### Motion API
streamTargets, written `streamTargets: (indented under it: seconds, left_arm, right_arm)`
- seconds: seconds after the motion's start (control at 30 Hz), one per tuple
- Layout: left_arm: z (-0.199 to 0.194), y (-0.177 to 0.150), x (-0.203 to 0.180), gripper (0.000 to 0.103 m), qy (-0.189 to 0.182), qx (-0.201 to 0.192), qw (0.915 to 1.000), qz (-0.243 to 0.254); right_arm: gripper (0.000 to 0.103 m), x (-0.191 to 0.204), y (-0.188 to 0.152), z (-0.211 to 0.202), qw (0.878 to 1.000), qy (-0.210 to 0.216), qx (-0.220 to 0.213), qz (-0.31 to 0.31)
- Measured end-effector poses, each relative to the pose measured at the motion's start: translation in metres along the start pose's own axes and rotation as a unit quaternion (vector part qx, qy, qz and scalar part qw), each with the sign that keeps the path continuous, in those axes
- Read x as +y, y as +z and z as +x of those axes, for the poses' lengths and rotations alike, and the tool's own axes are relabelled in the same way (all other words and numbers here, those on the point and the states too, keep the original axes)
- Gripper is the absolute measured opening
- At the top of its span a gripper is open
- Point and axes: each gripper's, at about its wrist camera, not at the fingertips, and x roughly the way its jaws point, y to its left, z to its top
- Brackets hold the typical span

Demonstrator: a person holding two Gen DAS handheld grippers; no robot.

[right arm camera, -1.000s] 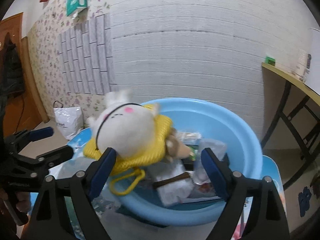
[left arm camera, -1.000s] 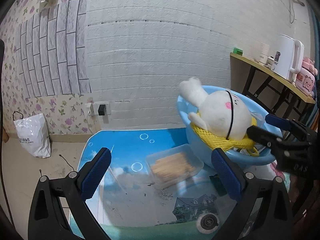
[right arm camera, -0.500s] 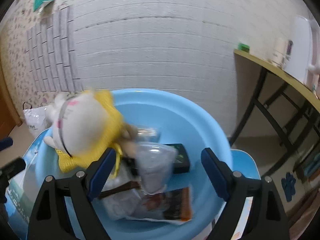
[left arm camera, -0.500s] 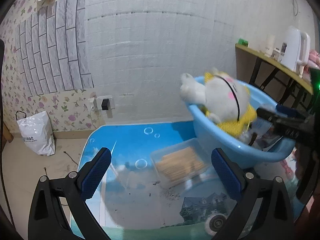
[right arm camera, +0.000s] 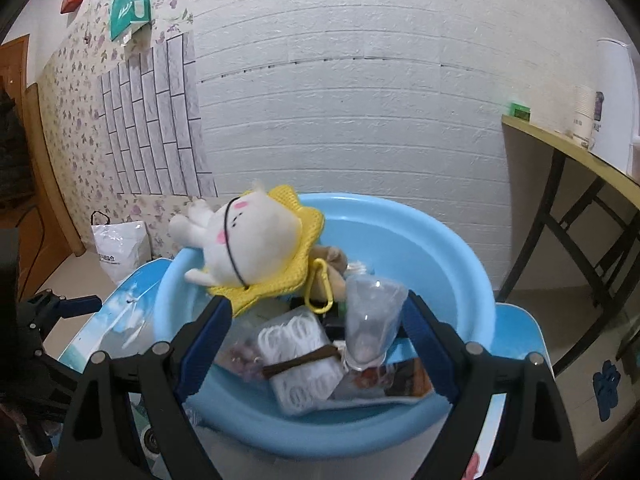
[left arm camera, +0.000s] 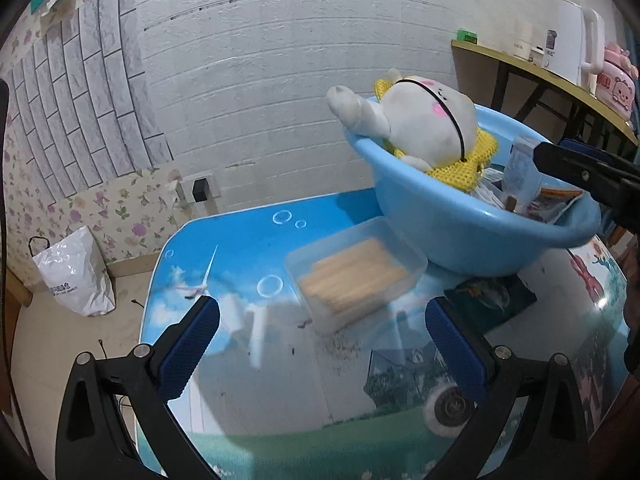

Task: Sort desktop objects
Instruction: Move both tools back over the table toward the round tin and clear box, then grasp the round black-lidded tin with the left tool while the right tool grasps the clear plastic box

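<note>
A light blue basin (right arm camera: 460,272) sits on the picture-printed table (left arm camera: 280,380). It also shows in the left wrist view (left arm camera: 460,236), at the table's right. It holds a white plush rabbit with a yellow knit collar (right arm camera: 248,244), a clear plastic bottle (right arm camera: 372,312), a white packet (right arm camera: 300,356) and snack wrappers. My right gripper (right arm camera: 316,348) is open and empty, with its fingers above the basin's near side. My left gripper (left arm camera: 320,340) is open and empty above the table, in front of a clear lidded box of sticks (left arm camera: 356,272).
A dark packet (left arm camera: 492,300) lies on the table under the basin's near edge. A white bag (left arm camera: 76,280) stands on the floor at the left. A side table (left arm camera: 560,76) with a kettle stands at the right. A white brick wall is close behind.
The basin has shifted and tilted, and the rabbit and bottle have slid inside it. The right gripper has drawn back a little. The left gripper stays open over the table.
</note>
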Motion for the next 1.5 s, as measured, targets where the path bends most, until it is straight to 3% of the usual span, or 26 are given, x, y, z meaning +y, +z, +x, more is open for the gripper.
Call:
streamTargets:
  seconds: [0.1, 0.43, 0.8, 1.03, 1.27, 1.33, 1.5]
  left_arm:
    - [-0.004, -0.007, 0.0, 0.103, -0.002, 0.004, 1.0, -0.003]
    - [-0.015, -0.035, -0.014, 0.103, -0.025, 0.029, 0.9992, -0.007]
    - [-0.018, -0.054, -0.036, 0.103, -0.042, 0.047, 0.998, 0.013]
    - [-0.012, -0.056, -0.041, 0.103, -0.022, 0.049, 0.9981, 0.031]
    - [-0.004, -0.057, -0.04, 0.102, -0.031, 0.055, 0.9976, 0.03]
    - [-0.003, -0.058, -0.041, 0.095, -0.043, 0.056, 0.9971, 0.028]
    - [-0.006, -0.056, -0.04, 0.053, -0.06, 0.041, 0.9972, 0.019]
  right_arm:
    - [0.102, -0.001, -0.007, -0.007, 1.0, 0.002, 0.004, -0.001]
    - [0.102, -0.003, -0.028, -0.034, 1.0, 0.009, 0.018, 0.012]
    - [0.102, 0.007, -0.065, -0.036, 0.997, 0.037, 0.071, 0.013]
    - [0.102, 0.005, -0.079, -0.033, 0.995, 0.042, 0.092, 0.018]
    - [0.102, 0.003, -0.082, -0.028, 0.994, 0.043, 0.102, 0.022]
    - [0.102, 0.005, -0.082, -0.027, 0.993, 0.045, 0.104, 0.021]
    - [0.102, 0.013, -0.084, -0.024, 0.992, 0.056, 0.112, 0.018]
